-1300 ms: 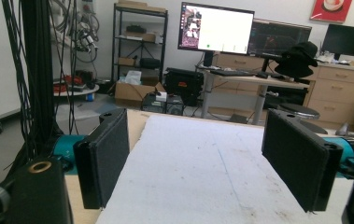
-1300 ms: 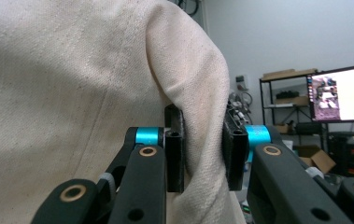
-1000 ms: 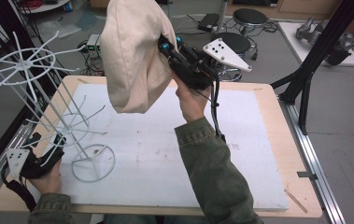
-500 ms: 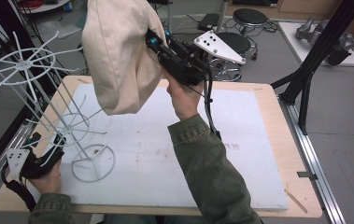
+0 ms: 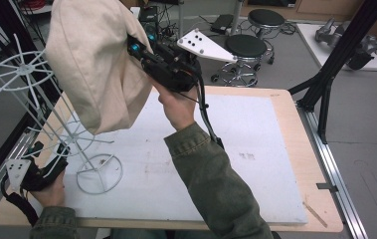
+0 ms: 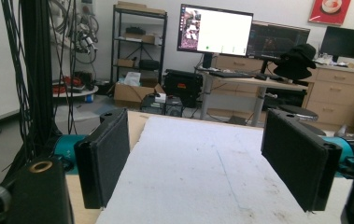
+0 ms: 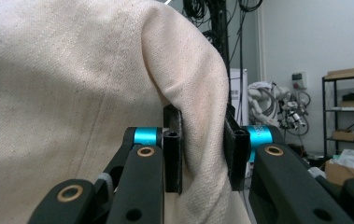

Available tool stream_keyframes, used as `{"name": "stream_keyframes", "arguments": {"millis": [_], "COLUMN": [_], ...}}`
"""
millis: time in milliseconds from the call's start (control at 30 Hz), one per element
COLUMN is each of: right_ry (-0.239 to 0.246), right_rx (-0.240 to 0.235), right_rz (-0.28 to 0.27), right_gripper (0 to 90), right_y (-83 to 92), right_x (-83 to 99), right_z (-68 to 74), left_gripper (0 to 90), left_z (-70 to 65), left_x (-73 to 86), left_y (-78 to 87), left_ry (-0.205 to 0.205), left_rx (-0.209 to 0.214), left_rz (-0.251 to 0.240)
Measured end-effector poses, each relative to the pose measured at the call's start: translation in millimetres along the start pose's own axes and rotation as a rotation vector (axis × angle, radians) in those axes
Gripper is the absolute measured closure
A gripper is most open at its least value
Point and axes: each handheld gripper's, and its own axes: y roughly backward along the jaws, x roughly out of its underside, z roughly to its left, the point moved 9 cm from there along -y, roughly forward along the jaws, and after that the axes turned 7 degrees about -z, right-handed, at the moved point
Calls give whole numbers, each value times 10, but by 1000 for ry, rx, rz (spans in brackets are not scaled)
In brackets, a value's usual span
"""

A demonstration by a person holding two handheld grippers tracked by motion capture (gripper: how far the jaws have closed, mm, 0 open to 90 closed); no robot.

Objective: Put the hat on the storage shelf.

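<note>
You had the cream cloth bag (image 5: pixel 94 64) up in the air, high over the left side of the tabletop (image 5: pixel 255 134). Your right gripper (image 5: pixel 139 50) was pinching a fold of it. In the right gripper view you could see the cloth (image 7: pixel 202 140) squeezed tight between the two black pads (image 7: pixel 173 158), so that gripper was closed on the bag. The rest of the bag hung down loose, just over the white wire rack (image 5: pixel 42 114).

The rack stood near the left edge of the tabletop. It had a round ring (image 5: pixel 99 173) at the bottom and thin wire arms sticking out higher up.

Your left gripper (image 5: pixel 47 167) sat low by the foot of the rack. In the left gripper view its jaws stood wide apart with nothing between them, just the white mat (image 6: pixel 202 172) ahead.

It looked like you were in the carrying step, bringing the bag to the rack to hang it up. It was not on the rack yet.

Next, you would likely need to find a wire arm and bring the bag to it so the cloth could catch on it. Go slow, because the bag was floppy and blocked your sight of the wires. Your left gripper could hold the rack so it would not tip. Only let go once the bag hung by itself.
</note>
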Motion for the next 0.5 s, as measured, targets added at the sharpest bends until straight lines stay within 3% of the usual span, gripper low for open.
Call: {"name": "stream_keyframes", "arguments": {"millis": [500], "right_ry": [44], "right_rx": [-40], "right_rz": [63], "right_gripper": [743], "right_y": [-201], "right_x": [186], "right_z": [243], "left_gripper": [239], "left_z": [1], "left_x": [4], "left_y": [-3], "left_ry": [7], "left_rx": [1], "left_rz": [-1]}}
